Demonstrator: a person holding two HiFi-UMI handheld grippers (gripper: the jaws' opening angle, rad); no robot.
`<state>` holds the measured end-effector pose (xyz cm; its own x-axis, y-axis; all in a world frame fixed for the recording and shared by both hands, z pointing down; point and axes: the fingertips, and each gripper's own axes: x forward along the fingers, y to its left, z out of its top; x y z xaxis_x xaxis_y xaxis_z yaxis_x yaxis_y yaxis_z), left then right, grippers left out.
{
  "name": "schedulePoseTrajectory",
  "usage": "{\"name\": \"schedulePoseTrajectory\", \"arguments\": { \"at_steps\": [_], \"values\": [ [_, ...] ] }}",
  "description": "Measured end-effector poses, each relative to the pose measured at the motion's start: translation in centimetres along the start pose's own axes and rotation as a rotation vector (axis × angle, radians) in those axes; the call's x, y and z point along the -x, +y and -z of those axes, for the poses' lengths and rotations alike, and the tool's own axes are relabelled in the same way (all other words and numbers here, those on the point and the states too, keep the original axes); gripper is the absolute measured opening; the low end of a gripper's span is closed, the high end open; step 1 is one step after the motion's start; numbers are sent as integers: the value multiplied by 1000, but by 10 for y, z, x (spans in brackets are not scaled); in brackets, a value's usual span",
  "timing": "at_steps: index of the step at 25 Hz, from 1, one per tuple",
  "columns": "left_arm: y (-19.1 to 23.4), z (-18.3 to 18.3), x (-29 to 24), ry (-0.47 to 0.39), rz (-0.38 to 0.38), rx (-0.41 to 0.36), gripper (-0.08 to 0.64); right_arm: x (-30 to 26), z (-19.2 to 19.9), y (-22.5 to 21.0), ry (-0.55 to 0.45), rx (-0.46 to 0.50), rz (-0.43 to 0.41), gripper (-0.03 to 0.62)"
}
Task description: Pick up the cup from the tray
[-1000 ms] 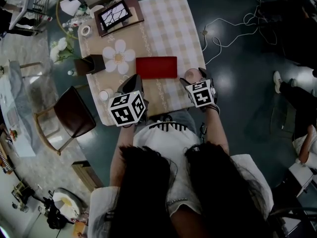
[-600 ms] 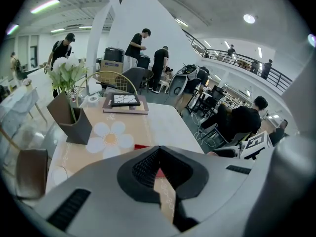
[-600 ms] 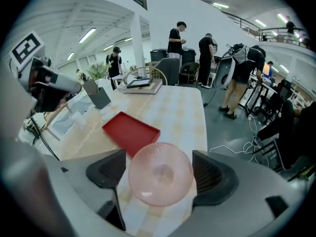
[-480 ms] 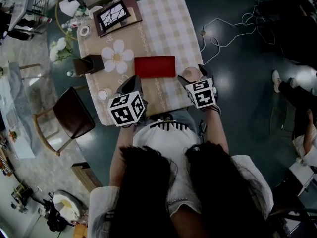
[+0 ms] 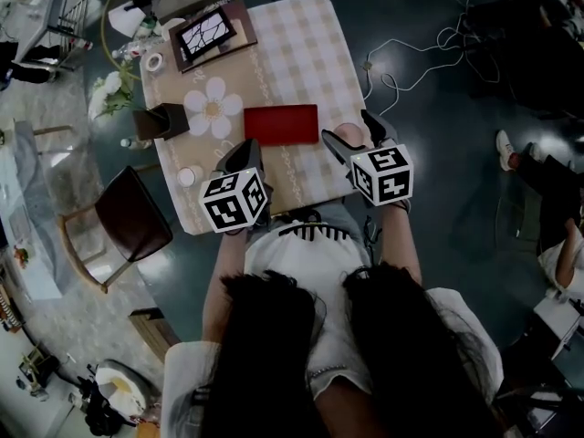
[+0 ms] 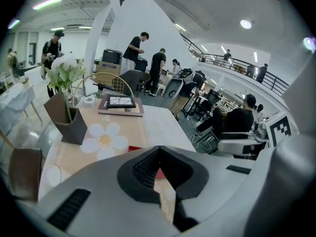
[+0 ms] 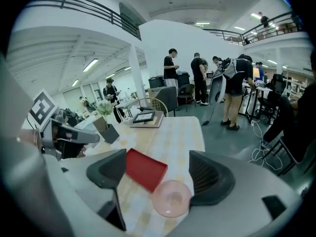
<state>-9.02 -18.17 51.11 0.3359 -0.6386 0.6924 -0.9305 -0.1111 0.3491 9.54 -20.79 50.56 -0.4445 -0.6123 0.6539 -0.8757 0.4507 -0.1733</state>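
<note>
Jaws of our right gripper (image 7: pixel 158 176) stand spread around the translucent pink plastic cup (image 7: pixel 171 197), on the bench (image 7: pixel 182 127) beside the flat red tray (image 7: pixel 143 168) (not in it). We judge it light and slick, so clamp its sides gently. Our left gripper (image 6: pixel 159 169) has its jaws pressed together.

- Head view looks steeply down from high above the table (image 5: pixel 301 44).
- Both gripper views sit low at its near edge; all share the red tray (image 5: pixel 281 124).
</note>
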Motion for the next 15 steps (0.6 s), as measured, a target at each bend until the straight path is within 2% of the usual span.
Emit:
{"name": "schedulePoseTrajectory", "arguments": {
  "at_steps": [5, 8, 10, 15],
  "values": [
    [-3, 1, 4, -14, 14, 5, 8, 5, -1, 20, -14, -16, -40, 403],
    [-5, 6, 6, -10, 18, 1, 8, 9, 3, 31, -2, 37, -38, 392],
    [-6, 10, 8, -9, 20, -1, 8, 11, 4, 35, -8, 41, -25, 331],
    [-8, 16, 12, -14, 30, -2, 8, 11, 4, 34, -37, -39, 23, 111]
  ]
}}
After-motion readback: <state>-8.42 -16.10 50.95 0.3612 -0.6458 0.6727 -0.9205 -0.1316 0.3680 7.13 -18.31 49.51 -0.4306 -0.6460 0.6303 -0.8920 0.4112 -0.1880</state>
